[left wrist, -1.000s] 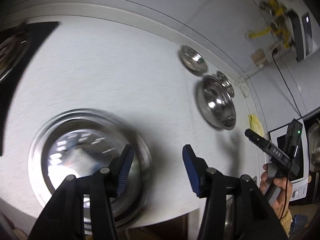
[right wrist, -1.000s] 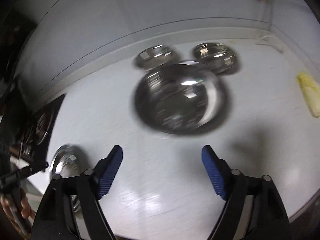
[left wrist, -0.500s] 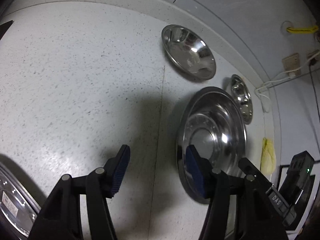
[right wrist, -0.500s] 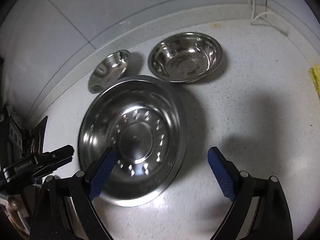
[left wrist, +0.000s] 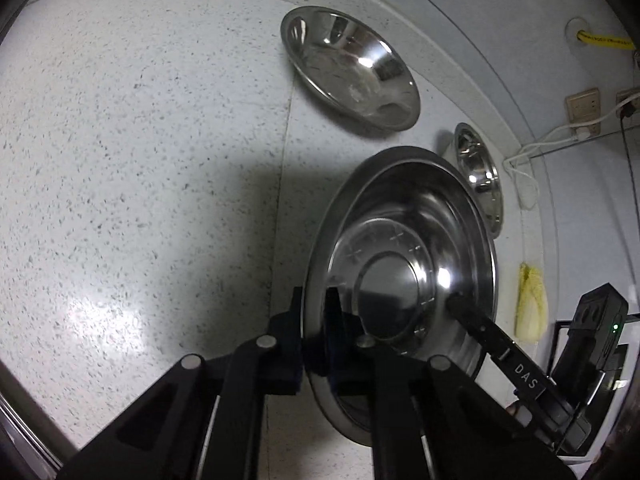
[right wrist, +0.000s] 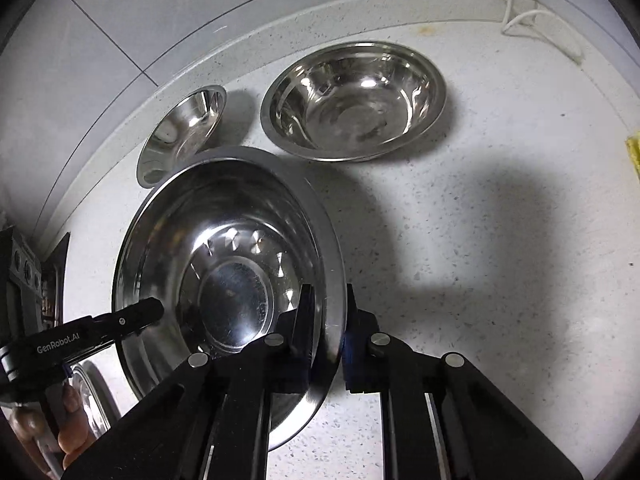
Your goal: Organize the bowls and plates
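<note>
Both hand-held grippers clamp opposite rims of the large round steel plate (right wrist: 224,280): left hand-held gripper (left wrist: 314,344), right hand-held gripper (right wrist: 326,336). The plate rests on the speckled white surface (right wrist: 480,240), just beside two steel bowls (right wrist: 354,100). The grasp seems done; next comes an even, level lift.

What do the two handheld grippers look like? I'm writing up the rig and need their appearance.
Both grippers are matte black, with angular linkage arms joined by round silver pivot pins. The left gripper and the right gripper each carry blue finger pads. White lettering marks them: "GenRobot.AI" on the left, "DAS" on the right. No sleeves show.
</note>
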The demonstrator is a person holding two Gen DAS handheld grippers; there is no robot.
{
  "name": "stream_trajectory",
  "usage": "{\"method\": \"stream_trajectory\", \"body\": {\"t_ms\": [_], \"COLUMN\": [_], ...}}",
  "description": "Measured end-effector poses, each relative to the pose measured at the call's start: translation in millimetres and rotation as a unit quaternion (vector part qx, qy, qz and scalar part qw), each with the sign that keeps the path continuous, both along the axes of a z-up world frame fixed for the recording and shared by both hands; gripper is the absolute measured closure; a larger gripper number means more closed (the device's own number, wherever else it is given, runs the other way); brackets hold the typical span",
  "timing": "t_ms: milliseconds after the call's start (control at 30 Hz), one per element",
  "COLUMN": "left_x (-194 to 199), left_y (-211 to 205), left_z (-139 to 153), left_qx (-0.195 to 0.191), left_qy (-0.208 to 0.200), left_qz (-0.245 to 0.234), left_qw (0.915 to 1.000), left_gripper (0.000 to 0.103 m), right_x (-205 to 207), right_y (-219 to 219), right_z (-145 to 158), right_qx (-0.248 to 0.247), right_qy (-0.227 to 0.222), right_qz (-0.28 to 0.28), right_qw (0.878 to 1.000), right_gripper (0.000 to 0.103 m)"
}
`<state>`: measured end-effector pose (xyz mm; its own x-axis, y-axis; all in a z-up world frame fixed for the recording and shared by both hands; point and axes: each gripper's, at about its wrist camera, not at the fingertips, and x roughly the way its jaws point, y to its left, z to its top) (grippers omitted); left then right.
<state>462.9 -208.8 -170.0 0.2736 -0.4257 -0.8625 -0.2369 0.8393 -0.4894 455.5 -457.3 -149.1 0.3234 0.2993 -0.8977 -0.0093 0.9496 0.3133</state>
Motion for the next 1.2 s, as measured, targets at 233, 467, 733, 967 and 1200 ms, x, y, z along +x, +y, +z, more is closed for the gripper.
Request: {"method": "stream_trajectory", "body": {"t_ms": [233,467,733,967,1200], "left_x": [-27,-74,-146,-179,-188], "left_y": [4,-5,-17,-35,-44], "left_z": [41,77,78,43,10], "left_qx": [-0.016,-0.036,-0.051,-0.035,-0.001], "left_qy": [-0.031,-0.054,-0.041,-0.015,-0.004], "left_qz": [-0.005,-0.021,-0.044,-0.060,-0.070], "left_qw": [0.9994,0.9977,0.9969,0.9975,0.9975], "left_gripper": [0.095,0.095,0.095,0.095,0.095], "right_x": [-25,-82,-154,-199,-204], "right_y": [-5,-11,-22,-35,-46], "right_z": [38,90,102,65,18], "right_qx": [0.009,0.012,0.016,0.034,0.063], "right_qy": [-0.033,-0.067,-0.069,-0.040,-0.014], "right_qz": [-0.010,-0.019,-0.028,-0.036,-0.045], "right_qw": [0.999,0.997,0.997,0.998,0.997], "right_gripper": [0.093,0.093,0.093,0.092,0.092]}}
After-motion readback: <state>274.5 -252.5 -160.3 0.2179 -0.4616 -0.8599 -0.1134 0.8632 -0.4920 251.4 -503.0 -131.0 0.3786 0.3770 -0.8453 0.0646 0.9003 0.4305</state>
